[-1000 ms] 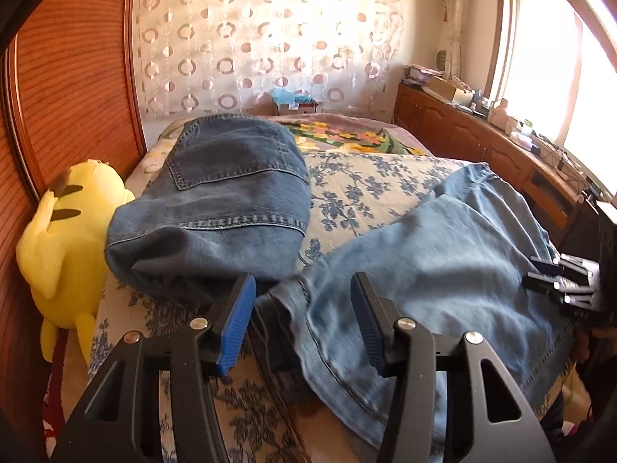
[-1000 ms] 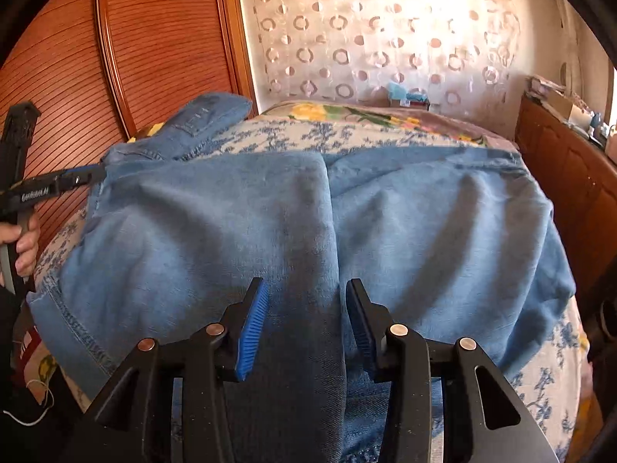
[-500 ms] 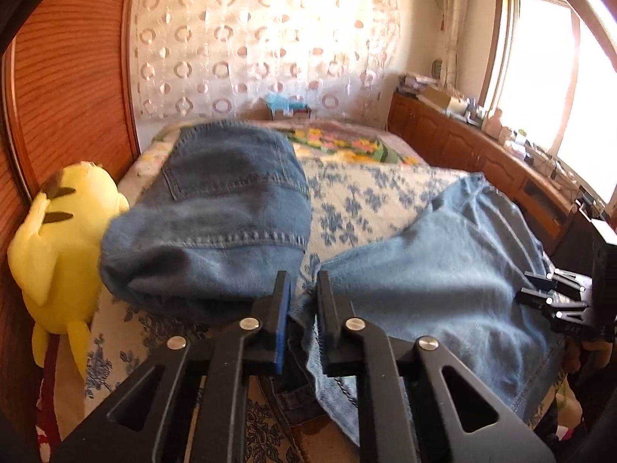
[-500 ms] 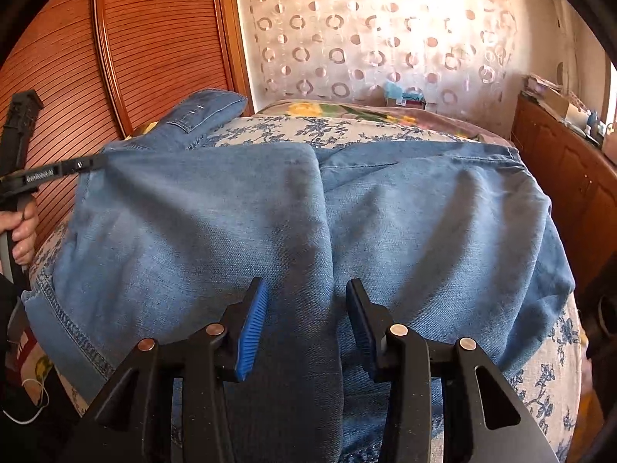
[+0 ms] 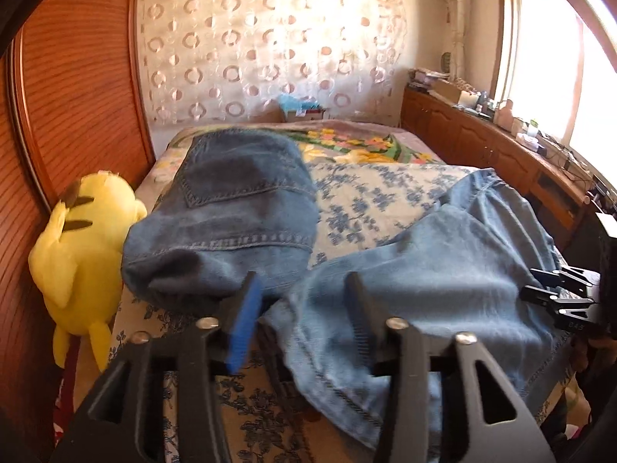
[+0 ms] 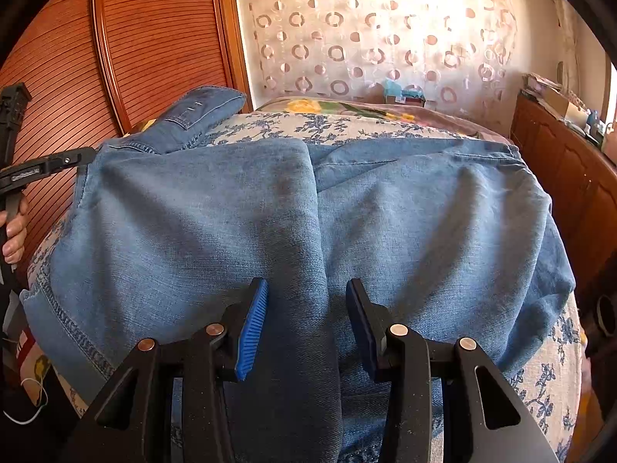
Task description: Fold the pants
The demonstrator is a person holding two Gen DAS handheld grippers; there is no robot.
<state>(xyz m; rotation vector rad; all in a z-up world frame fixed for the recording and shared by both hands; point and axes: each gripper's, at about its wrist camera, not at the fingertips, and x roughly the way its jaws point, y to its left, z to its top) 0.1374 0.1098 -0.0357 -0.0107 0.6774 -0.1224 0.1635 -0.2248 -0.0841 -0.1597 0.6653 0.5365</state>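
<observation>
**Light jeans spread over a floral bed, both tools above them**

The bed carries a cream cover printed with blue flowers, and beyond it lies a blanket with yellow and green blooms. A ribbed red-brown wooden panel rises along the bed's left side. Behind the far end hangs a sheer curtain patterned with rings, lit from behind. A low wooden cabinet runs along the right under a bright window, its top crowded with small items.

The light blue pants lie across the near part of the bed, one part folded over another, with a hem hanging near the front edge. A darker pair of jeans sits folded just beside them, touching a yellow plush toy against the panel.

The left tool is opening its jaws over the hem corner of the pants; cloth lies between them, unpressed. The right tool stands partly open above a raised fold of denim, pads not pressing it.
</observation>
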